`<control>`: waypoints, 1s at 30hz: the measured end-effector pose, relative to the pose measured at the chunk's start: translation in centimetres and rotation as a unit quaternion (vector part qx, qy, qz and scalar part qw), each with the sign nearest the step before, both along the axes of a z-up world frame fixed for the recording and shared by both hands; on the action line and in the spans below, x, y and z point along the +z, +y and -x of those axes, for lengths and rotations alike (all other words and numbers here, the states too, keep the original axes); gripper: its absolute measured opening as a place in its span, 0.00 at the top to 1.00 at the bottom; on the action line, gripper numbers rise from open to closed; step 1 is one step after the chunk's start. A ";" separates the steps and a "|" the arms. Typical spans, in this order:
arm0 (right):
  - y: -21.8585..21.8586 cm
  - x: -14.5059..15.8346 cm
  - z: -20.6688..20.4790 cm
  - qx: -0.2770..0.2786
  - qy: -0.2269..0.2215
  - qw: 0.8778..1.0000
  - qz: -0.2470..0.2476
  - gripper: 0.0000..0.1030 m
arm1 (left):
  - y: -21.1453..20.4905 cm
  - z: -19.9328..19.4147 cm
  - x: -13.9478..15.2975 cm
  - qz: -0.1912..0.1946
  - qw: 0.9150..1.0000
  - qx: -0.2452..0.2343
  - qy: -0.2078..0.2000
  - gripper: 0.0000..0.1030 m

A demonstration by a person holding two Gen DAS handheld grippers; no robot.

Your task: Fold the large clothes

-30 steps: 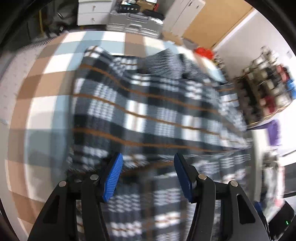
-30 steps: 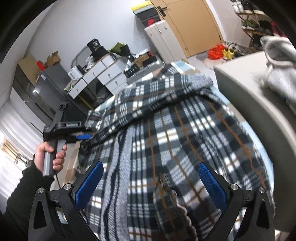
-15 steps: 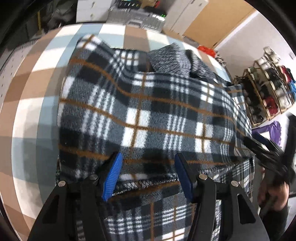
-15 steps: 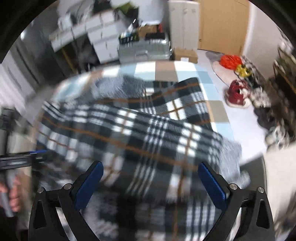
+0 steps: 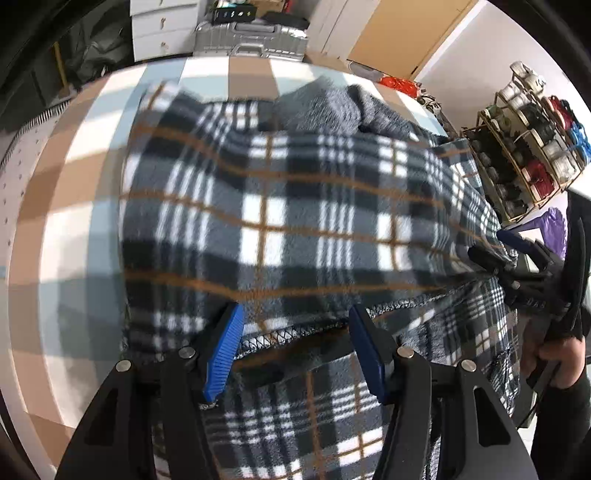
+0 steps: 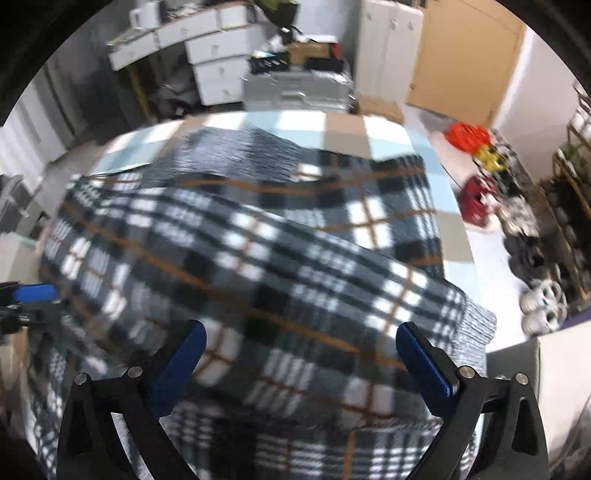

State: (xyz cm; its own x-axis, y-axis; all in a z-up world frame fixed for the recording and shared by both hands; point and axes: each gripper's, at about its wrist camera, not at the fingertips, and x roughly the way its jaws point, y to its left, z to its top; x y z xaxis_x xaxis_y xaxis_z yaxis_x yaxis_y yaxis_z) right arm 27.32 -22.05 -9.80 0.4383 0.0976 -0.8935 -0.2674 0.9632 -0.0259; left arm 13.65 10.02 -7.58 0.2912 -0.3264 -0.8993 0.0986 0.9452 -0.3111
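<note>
A large plaid fleece garment (image 5: 295, 206) in black, white and tan lies folded over itself on a table with a checked cloth (image 5: 74, 184). My left gripper (image 5: 295, 350) is half closed on the stitched hem of the upper layer. That hem arches between the blue pads, a little above the layer beneath. My right gripper (image 6: 299, 354) hangs wide open over the garment (image 6: 258, 266) near its right end, with nothing pinched. The left wrist view shows the right gripper (image 5: 517, 254) at the fold's far corner, with a hand (image 5: 557, 354) on its handle. The right wrist view catches the left gripper (image 6: 33, 295) at its left edge.
A grey knit part (image 5: 332, 107) of the clothing lies at the far side. Beyond the table stand a silver suitcase (image 5: 251, 40) and white drawers (image 5: 159, 29). A shoe rack (image 5: 528, 158) is on the right, with shoes on the floor (image 6: 476, 192).
My right gripper, open throughout, swung from the garment's side round to its near edge and came into the left wrist view. My left gripper sank slightly, its jaws unchanged.
</note>
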 end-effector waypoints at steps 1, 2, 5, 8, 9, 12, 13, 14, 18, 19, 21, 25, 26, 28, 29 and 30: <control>0.2 -1.0 0.3 -0.002 0.014 1.000 0.017 0.00 | 0.5 0.3 0.0 0.011 1.000 0.008 -0.006 0.49; 0.4 -2.3 0.6 -0.008 0.034 0.999 0.035 0.00 | 0.9 0.7 0.1 0.024 0.999 0.021 -0.014 0.49; 0.1 -3.1 2.2 -0.027 0.011 0.999 0.018 0.00 | 1.3 2.1 0.3 0.033 0.998 0.042 -0.013 0.49; -0.2 -2.8 3.7 -0.031 0.020 0.999 0.024 0.00 | 1.2 3.8 1.5 0.011 0.999 0.045 -0.006 0.48; -0.2 -2.1 4.6 -0.033 0.015 0.999 0.016 0.00 | 1.4 4.4 2.1 0.009 0.999 0.051 -0.008 0.48; -0.8 0.9 8.4 -0.040 -0.009 0.998 -0.048 0.00 | 2.1 6.5 4.1 0.026 0.998 0.056 -0.024 0.48; -0.9 2.0 9.7 -0.041 -0.021 0.997 -0.068 0.00 | 2.1 7.2 4.6 0.029 0.998 0.054 -0.026 0.48; -0.8 3.2 11.2 -0.042 -0.035 0.995 -0.085 0.00 | 2.0 8.1 5.2 0.033 0.998 0.052 -0.031 0.48; 0.5 7.4 16.5 -0.031 -0.100 0.984 -0.145 0.00 | 1.5 11.7 7.3 0.009 0.996 0.056 -0.069 0.48; 0.8 8.3 18.0 -0.026 -0.121 0.979 -0.161 0.00 | 1.2 12.3 7.7 0.005 0.995 0.059 -0.079 0.48; 1.9 9.6 20.4 -0.016 -0.155 0.971 -0.182 0.00 | 0.5 13.4 8.2 -0.016 0.992 0.063 -0.105 0.48; 3.4 10.9 24.0 0.007 -0.221 0.953 -0.205 0.00 | -0.7 15.4 9.2 -0.096 0.978 0.106 -0.152 0.47; 3.7 10.9 24.4 0.006 -0.236 0.950 -0.206 0.00 | -0.9 15.7 9.3 -0.107 0.974 0.111 -0.165 0.43; 3.6 10.1 24.7 0.002 -0.255 0.944 -0.208 0.00 | -1.0 16.7 9.6 -0.126 0.963 0.120 -0.205 0.28; 3.6 9.4 24.8 -0.001 -0.263 0.941 -0.213 0.00 | -1.0 17.3 9.7 -0.137 0.956 0.125 -0.225 0.22; 3.6 8.8 25.1 -0.002 -0.266 0.940 -0.216 0.00 | -1.0 18.0 9.8 -0.148 0.949 0.127 -0.245 0.22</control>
State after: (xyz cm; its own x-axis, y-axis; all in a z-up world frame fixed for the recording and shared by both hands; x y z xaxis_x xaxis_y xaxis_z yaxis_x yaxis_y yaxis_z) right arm 2.21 -18.42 -0.96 0.8124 0.3979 -0.4262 -0.3236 0.9157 0.2381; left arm -4.32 9.06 2.25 0.7346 0.0573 -0.6761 -0.0806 0.9967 -0.0031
